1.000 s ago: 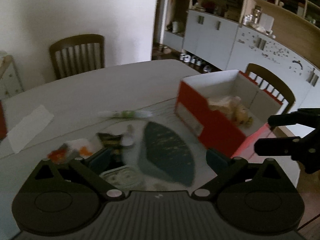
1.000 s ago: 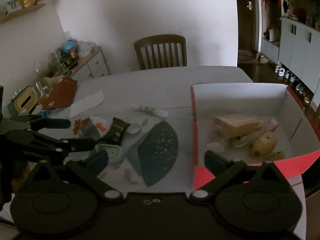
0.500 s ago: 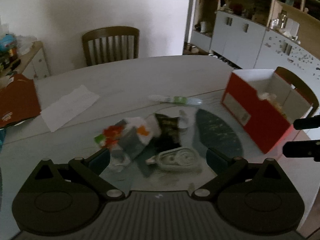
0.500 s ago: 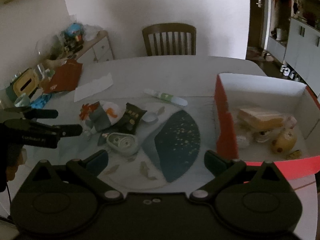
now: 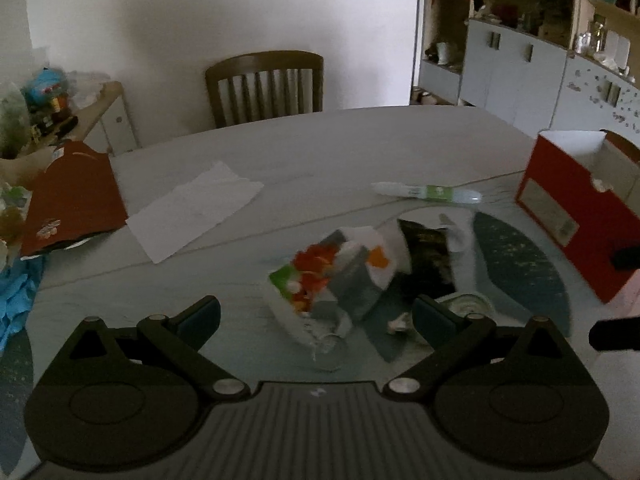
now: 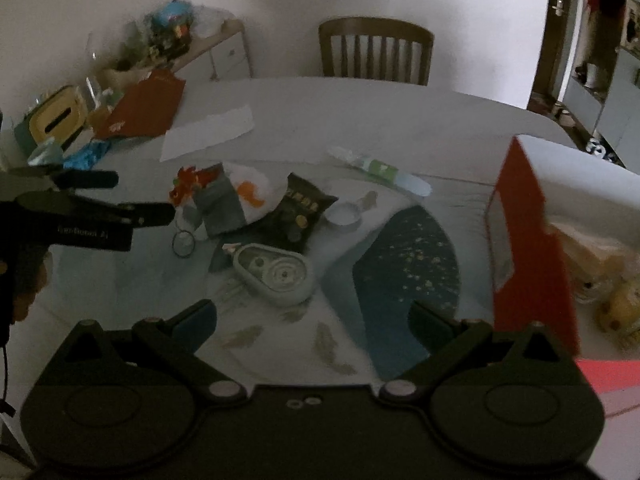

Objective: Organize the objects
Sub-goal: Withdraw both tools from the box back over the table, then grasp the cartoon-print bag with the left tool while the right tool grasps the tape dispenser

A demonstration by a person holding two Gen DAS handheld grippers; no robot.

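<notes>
A white packet with red and orange print (image 5: 332,276) (image 6: 228,196), a black snack bag (image 5: 428,260) (image 6: 304,208), a grey tape dispenser (image 6: 276,274) (image 5: 464,306), a small white cap (image 6: 342,214) and a green-labelled tube (image 5: 428,192) (image 6: 376,168) lie on the table. A red box (image 5: 568,224) (image 6: 528,248) with items inside stands at the right. My left gripper (image 5: 316,316) (image 6: 140,196) is open, just before the white packet. My right gripper (image 6: 312,320) is open and empty, near the tape dispenser.
A white paper sheet (image 5: 196,208), a red folder (image 5: 72,200) and blue cloth (image 5: 16,300) lie at the left. A wooden chair (image 5: 264,88) stands at the far edge. A black hair tie (image 6: 184,244) lies by the packet. Cabinets (image 5: 520,64) stand at the right.
Both grippers have swung left, away from the red box and toward the pile of loose objects. Both stay open and empty.
</notes>
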